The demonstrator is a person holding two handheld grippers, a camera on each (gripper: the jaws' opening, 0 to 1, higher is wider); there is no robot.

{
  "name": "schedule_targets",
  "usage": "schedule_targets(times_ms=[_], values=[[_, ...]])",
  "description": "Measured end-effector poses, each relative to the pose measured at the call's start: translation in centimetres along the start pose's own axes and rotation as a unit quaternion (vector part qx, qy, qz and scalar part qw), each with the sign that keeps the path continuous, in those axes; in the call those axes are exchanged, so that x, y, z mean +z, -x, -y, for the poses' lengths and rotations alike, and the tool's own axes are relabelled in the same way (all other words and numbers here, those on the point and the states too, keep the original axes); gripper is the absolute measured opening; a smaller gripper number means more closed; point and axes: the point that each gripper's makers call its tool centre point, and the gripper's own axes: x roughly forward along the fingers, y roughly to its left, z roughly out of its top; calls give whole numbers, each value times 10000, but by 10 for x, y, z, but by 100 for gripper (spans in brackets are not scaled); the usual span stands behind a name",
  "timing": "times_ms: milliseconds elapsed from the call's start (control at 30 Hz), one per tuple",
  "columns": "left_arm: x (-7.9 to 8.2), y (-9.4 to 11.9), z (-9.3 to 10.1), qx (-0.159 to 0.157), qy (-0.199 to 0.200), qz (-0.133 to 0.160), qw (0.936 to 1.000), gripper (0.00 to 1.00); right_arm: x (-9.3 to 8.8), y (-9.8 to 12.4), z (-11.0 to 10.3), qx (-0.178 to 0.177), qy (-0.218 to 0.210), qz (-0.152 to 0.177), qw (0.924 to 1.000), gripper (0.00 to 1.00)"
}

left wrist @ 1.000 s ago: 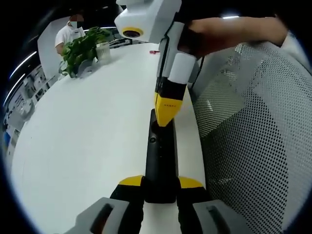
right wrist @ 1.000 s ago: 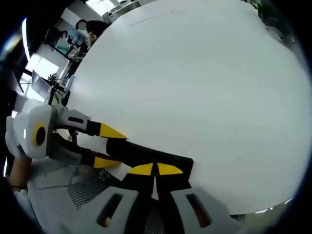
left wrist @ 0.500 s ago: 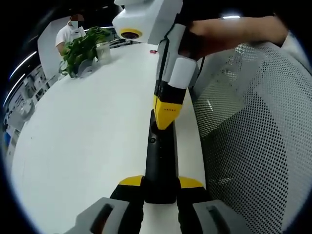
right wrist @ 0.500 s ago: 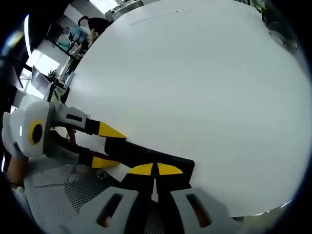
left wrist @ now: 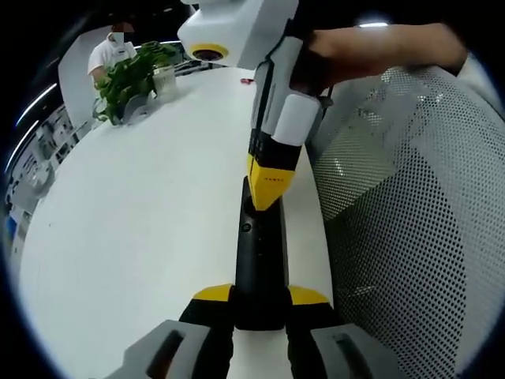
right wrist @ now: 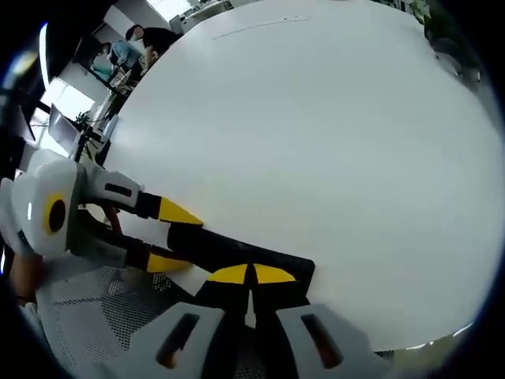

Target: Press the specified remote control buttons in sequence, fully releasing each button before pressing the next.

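Note:
A long black remote [left wrist: 259,253] lies along the white table's near edge, with my left gripper [left wrist: 259,295] shut on its near end, yellow tips on either side. My right gripper [left wrist: 267,188] comes down from above, jaws shut together, its yellow tip resting on the remote's upper part near a round button. In the right gripper view my right gripper [right wrist: 252,274] is shut with its tips against the remote [right wrist: 237,251]. There my left gripper [right wrist: 175,238] clamps the remote's left end.
The white table [left wrist: 134,213] stretches away to the left. A potted plant [left wrist: 130,79] stands at its far end, a person [left wrist: 110,49] behind it. A small red object [left wrist: 249,81] lies far off. A white mesh chair [left wrist: 410,197] sits close on the right.
Almost nothing: my right gripper's tip has crept slightly along the remote and stays on it. The left gripper keeps its hold.

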Motion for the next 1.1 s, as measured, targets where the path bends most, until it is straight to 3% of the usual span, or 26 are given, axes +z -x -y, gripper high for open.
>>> schedule_targets(times_ms=[333, 567, 600, 900, 1100], values=[[0, 0, 0, 0, 25, -15, 10000, 23, 5, -2, -3, 167, 25, -275, 9995, 0], [0, 0, 0, -11, -39, -51, 10000, 24, 22, 5, -8, 279, -35, -309, 9991, 0], [0, 0, 0, -12, -46, -49, 10000, 24, 20, 6, -8, 274, -144, -505, 9982, 0], [0, 0, 0, -17, -43, -52, 10000, 24, 20, 1, -14, 337, -250, -874, 9953, 0], [0, 0, 0, -15, -53, -72, 10000, 24, 15, -5, -11, 88, -348, -1282, 9911, 0]])
